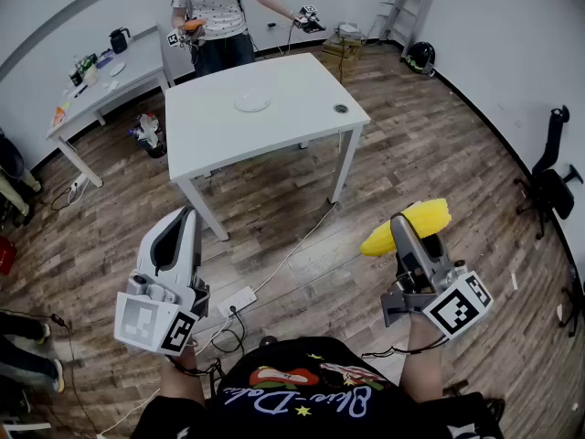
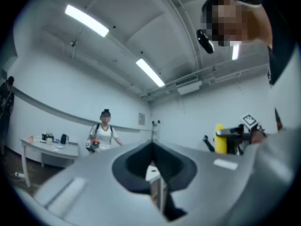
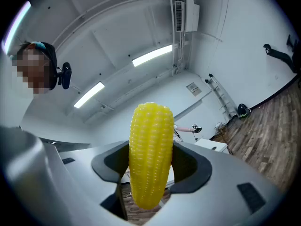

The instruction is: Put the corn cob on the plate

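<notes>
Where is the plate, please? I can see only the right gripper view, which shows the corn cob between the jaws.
Observer: In the head view, the plate lies on the white table ahead, toward its far side.
Operator: Thank you. Is the left gripper carrying anything?
Observer: No. The left gripper has its jaws together, with nothing between them.
Operator: Is anything else on that table?
Observer: A small dark round object sits near the table's right edge, apart from the plate.
</notes>
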Demonstrator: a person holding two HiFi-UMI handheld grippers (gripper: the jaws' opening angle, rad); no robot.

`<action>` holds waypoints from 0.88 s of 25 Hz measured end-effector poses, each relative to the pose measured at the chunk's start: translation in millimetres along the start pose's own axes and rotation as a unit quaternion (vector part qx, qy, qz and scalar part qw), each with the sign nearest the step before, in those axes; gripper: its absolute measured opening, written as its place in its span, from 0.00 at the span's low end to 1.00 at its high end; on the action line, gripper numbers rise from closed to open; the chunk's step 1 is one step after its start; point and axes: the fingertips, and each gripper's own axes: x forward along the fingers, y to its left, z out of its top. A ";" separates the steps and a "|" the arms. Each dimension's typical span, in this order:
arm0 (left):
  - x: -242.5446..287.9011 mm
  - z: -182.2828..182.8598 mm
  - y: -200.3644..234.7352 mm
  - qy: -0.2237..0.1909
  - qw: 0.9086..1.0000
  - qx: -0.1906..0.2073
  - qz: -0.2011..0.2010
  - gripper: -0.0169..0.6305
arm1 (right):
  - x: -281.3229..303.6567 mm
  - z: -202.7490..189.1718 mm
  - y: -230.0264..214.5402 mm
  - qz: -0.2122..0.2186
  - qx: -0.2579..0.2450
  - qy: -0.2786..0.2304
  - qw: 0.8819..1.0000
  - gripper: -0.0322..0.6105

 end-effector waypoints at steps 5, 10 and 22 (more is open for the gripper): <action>2.0 -3.5 0.0 0.002 1.000 0.006 0.011 0.03 | 6.8 -8.5 -10.0 -0.001 -0.004 0.015 1.000 0.46; 1.8 -24.4 5.9 0.016 1.000 -0.003 0.024 0.03 | 22.0 -22.1 -23.5 0.007 0.012 0.031 0.999 0.46; 186.1 -83.6 148.0 -0.012 1.000 -0.010 0.012 0.03 | 240.8 -64.0 -124.0 0.011 0.013 0.056 0.998 0.46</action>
